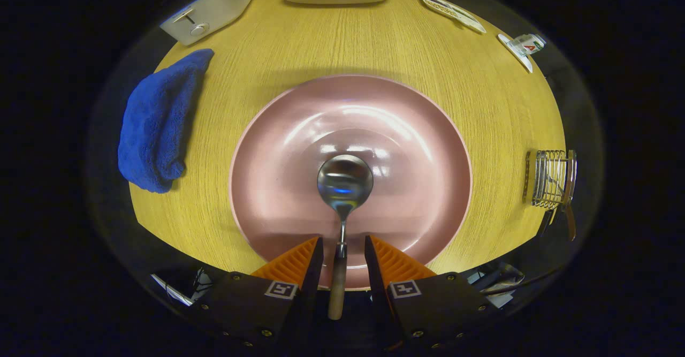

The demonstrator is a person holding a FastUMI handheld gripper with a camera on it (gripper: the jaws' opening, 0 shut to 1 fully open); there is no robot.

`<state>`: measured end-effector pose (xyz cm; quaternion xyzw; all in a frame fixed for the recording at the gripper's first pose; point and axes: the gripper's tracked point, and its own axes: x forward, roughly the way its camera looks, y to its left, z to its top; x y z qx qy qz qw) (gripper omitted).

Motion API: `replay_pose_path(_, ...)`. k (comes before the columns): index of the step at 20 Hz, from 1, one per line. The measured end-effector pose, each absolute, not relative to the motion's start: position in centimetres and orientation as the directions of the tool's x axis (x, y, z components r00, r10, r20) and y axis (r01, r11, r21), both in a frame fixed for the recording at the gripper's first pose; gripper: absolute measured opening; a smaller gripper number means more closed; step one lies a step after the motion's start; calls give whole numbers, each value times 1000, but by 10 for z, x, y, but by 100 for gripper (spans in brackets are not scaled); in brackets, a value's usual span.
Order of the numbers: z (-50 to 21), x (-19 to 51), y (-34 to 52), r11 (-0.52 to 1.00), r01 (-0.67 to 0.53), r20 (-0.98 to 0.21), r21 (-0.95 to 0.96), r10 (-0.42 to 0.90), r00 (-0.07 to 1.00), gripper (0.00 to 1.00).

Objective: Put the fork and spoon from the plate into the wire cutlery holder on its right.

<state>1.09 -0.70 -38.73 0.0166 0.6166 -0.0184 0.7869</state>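
Wooden tabletop: the gripper, fingers part-open and straddling the spoon handle without clear contact, hovers over the pink plate; fork apparently already in the wire holder at right.

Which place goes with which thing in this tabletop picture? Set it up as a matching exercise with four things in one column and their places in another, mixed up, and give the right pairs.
Things:
1. spoon
2. blue towel
3. wire cutlery holder
4. toaster

Places:
A. on the table to the plate's right
B. at the far side of the table, beyond the towel
C. bowl on the pink plate, handle between the open fingers of the gripper
D. on the table to the plate's left

Pairs: 1-C, 2-D, 3-A, 4-B
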Motion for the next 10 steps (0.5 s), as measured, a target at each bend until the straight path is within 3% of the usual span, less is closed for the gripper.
replay_pose_path(1, -387, 13, -7, 999, 47, -970, 8, -4, 243, 48)
replay_pose_path(2, -390, 12, -7, 999, 46, -971, 7, -4, 238, 39)
replay_pose_path(5, -394, 12, -7, 999, 43, -973, 3, -7, 231, 39)
replay_pose_path(7, -393, 16, -4, 999, 31, -970, 15, 7, 245, 11)
replay_pose_path(10, -392, 16, -7, 1000, 22, -972, 7, 1, 234, 14)
